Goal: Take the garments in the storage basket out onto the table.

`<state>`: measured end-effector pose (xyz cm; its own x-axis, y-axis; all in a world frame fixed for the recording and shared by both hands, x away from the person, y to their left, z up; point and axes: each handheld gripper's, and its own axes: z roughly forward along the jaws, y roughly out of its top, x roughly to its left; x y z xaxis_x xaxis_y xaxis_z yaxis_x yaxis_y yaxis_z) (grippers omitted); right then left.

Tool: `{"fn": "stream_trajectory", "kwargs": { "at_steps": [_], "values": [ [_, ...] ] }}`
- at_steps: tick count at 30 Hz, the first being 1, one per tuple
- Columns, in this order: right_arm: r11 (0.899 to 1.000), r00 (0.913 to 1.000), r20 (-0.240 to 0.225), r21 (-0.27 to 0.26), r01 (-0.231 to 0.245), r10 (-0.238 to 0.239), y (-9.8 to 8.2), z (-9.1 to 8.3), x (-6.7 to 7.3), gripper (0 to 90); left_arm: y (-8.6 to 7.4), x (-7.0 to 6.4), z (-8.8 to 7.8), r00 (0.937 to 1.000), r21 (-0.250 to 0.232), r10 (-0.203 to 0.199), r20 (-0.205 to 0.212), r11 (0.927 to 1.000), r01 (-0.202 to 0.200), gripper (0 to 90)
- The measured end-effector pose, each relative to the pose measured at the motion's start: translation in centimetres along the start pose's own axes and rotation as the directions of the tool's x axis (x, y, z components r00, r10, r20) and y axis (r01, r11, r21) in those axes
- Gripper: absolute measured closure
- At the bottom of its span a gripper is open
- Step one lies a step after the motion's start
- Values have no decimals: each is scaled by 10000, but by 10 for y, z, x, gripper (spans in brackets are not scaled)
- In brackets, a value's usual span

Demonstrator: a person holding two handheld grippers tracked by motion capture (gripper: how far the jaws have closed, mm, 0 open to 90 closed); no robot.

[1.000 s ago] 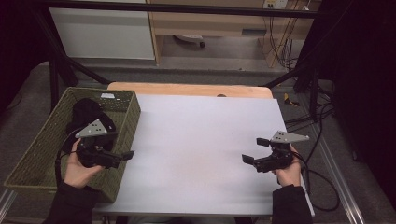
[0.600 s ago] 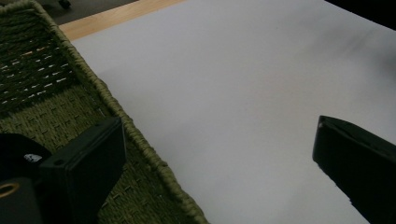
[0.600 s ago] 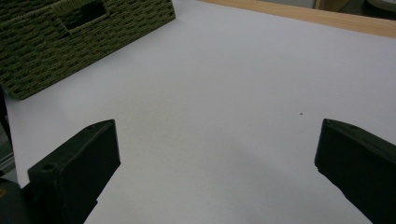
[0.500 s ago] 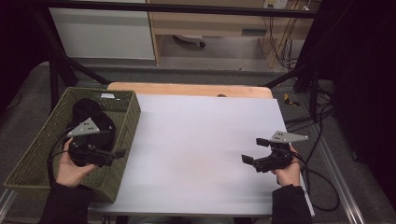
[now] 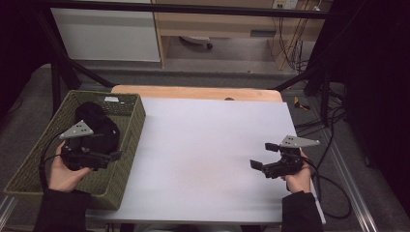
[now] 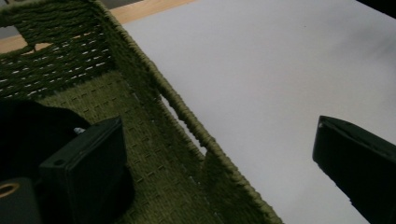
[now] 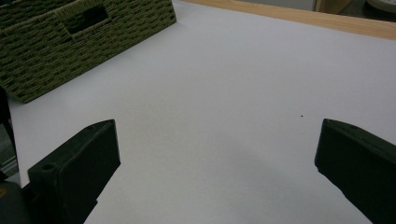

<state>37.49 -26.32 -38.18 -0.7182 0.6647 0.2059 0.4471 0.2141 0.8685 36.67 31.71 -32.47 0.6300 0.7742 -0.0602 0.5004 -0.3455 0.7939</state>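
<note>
Shifting further over the green basket (image 5: 123, 159), left gripper (image 5: 113, 155) spread, right gripper (image 5: 264, 155) unmoved, spread.

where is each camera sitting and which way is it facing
High view: above the person's side, facing forward and down on the table; both forearms show, left gripper over the basket, right gripper over the table.
Left gripper view: on the left gripper, looking across the basket wall; jaws wide apart.
Right gripper view: on the right gripper, low, facing the basket; jaws wide apart.
Shared: all three show the basket and the table.
</note>
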Motion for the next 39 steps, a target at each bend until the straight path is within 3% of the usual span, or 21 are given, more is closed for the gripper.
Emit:
{"fn": "stream_trajectory", "kwargs": {
  "at_steps": [7,9,10,14,24,29,39],
  "values": [
    [10000,10000,13,41,11,-11,0,1,0,6,-2,10,-2,9993,139,-265,-259,9995,269,25],
    [10000,10000,56,57,3,-4,0,1,0,6,-1,14,-1,9990,351,-224,-394,9991,238,26],
    [10000,10000,33,54,30,-30,0,2,0,6,0,19,-2,9976,500,-221,-659,9984,255,23],
    [9999,10000,41,141,66,-67,-1,3,0,6,2,25,-5,9965,424,-418,-720,9981,449,24],
    [9999,10000,80,133,38,-39,-1,3,0,6,27,36,-10,9916,834,-246,-1272,9959,354,24],
    [9999,9999,98,129,29,-30,-1,3,0,6,35,48,-2,9845,1250,-302,-1726,9908,523,24],
    [9998,9999,102,171,71,-73,-1,3,0,6,30,64,23,9704,1887,-366,-2388,9785,834,29]
  ]
}}
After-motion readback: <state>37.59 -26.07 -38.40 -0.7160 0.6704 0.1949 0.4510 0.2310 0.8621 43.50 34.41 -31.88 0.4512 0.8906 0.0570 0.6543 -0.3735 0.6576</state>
